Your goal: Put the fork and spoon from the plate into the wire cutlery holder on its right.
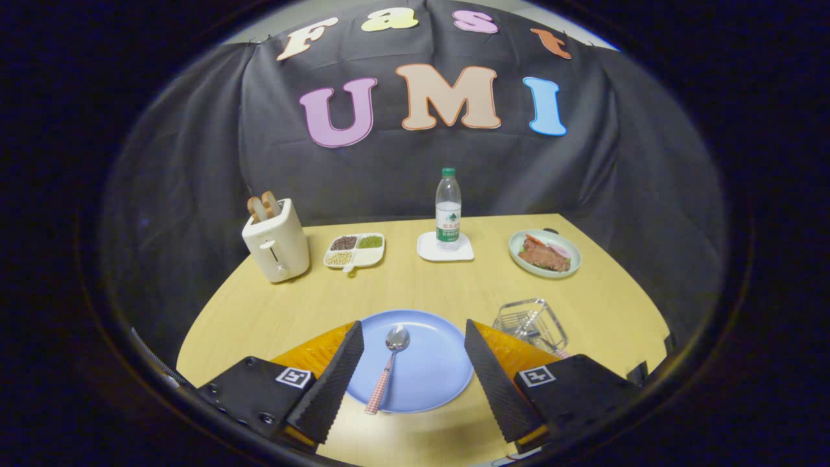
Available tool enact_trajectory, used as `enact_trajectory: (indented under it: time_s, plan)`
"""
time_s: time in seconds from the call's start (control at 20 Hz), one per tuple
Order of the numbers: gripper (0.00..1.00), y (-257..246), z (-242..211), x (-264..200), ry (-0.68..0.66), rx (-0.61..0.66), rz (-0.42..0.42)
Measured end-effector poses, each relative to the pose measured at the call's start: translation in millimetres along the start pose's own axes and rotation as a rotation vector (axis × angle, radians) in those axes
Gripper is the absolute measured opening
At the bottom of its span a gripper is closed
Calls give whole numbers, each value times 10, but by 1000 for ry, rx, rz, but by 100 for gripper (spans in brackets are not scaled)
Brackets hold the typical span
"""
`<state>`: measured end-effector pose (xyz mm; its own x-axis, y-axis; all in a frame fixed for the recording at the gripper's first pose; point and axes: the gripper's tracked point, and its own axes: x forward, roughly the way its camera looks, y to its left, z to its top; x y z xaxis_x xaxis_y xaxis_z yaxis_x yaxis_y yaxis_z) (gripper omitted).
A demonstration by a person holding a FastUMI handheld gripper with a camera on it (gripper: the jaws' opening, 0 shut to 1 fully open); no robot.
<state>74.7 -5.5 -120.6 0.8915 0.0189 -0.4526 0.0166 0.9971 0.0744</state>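
A: Gripper view: where is the spoon [388, 370] lying?
B: It is lying on the blue plate [428, 370], between the fingers of the gripper [413, 363], whose jaws are standing wide open, gripping nothing.
A: And the wire cutlery holder [530, 324]?
B: It is sitting just beyond the right finger, something pink-handled already resting inside, on the wooden table [415, 285].

The wooden table [415, 285] carries a toaster [277, 250], divided dish [355, 251], coaster [445, 248], food plate [545, 253], blue plate [425, 363] and wire cutlery holder [530, 324].
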Motion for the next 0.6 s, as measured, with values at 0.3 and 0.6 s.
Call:
enact_trajectory:
  time_s: [0.3,0.6]
  plan:
    - [99,182,-759,289,109,73,-42]
    - [83,213,-1079,439,160,39,-74]
